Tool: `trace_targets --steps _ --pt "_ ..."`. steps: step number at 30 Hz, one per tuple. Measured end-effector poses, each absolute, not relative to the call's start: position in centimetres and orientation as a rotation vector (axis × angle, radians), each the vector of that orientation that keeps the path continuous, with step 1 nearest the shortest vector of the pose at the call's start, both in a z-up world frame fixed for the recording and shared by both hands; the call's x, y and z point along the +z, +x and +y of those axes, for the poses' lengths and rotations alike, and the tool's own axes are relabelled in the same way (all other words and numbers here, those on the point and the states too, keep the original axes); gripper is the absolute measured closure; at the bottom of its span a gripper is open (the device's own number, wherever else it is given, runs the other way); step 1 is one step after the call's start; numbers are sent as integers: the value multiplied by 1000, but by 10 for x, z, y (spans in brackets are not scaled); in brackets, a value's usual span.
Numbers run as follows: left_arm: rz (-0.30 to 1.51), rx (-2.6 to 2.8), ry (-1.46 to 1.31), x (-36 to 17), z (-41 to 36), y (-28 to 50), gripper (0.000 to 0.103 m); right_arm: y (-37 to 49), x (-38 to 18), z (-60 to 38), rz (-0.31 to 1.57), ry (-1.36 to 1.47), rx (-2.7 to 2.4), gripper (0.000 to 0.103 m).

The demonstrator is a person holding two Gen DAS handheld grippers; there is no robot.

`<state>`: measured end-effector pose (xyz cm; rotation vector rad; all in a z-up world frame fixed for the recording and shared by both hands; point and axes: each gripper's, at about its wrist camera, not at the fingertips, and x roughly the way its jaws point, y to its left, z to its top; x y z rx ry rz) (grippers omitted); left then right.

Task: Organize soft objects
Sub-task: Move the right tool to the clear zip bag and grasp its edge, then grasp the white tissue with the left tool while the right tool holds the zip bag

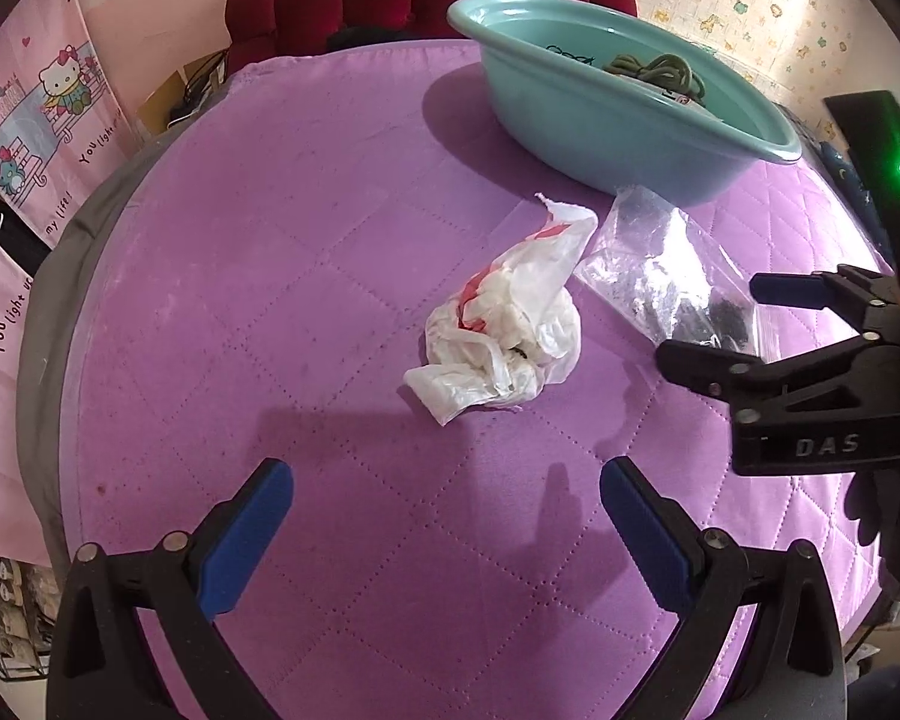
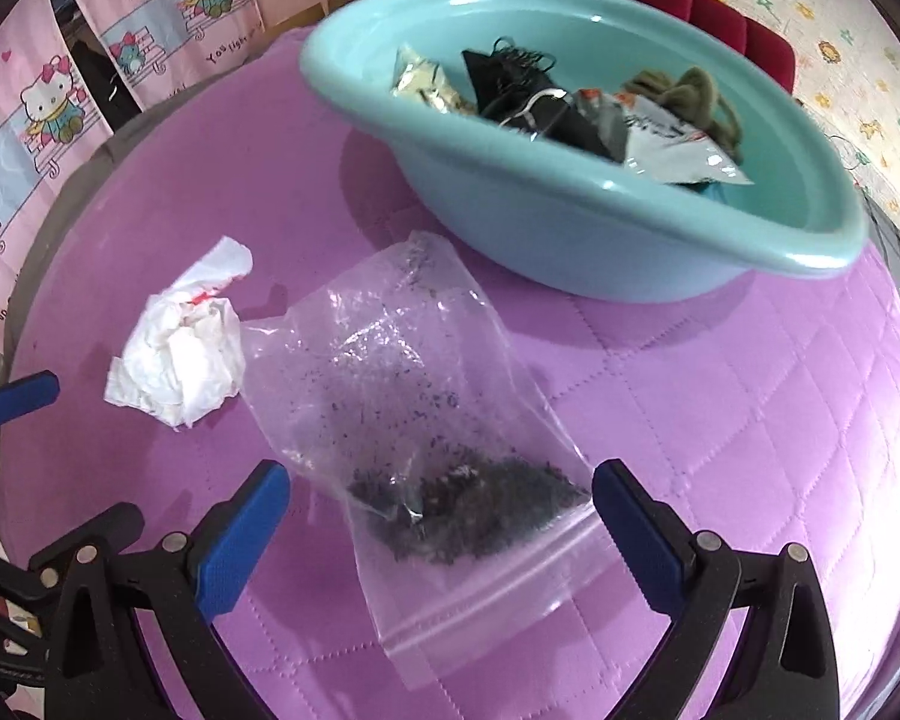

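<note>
On the bed (image 2: 750,420) I saw the crumpled bag (image 2: 177,354) left of the zip bag (image 2: 414,396), nearly touching; behind both sat the basin (image 2: 570,222), holding packets (image 2: 672,144) and cloth (image 2: 696,96).

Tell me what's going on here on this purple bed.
A person is tidying soft things into the teal basin, which already holds packets and green cloth. The right claw is open around the clear zip bag. The left claw is open, short of the crumpled white plastic bag.
</note>
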<state>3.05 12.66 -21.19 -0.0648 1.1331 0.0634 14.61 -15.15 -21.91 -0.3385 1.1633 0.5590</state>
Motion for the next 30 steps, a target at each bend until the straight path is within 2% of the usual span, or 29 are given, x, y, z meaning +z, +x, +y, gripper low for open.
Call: trace_targets --steps 5,7,10,11,15,20,30 --pt "1138 63 -64 -215 130 32 0 155 -227 -145 1180 -330 564 0" --pt "1140 63 -67 -217 131 33 0 156 -230 -143 1192 -325 564 3" --pt "1142 60 -74 -219 132 37 0 156 -228 -145 1179 -325 548 32" --pt "1141 59 -74 -219 134 39 0 155 -225 -145 1172 -326 551 46" --pt "1136 55 -77 -219 134 47 0 151 -221 -147 1167 -320 560 70" --pt "1126 43 -71 -217 129 56 0 149 -213 -155 1167 -282 558 77" --pt "1111 36 -93 -218 127 83 0 145 -190 -183 1163 -208 521 77"
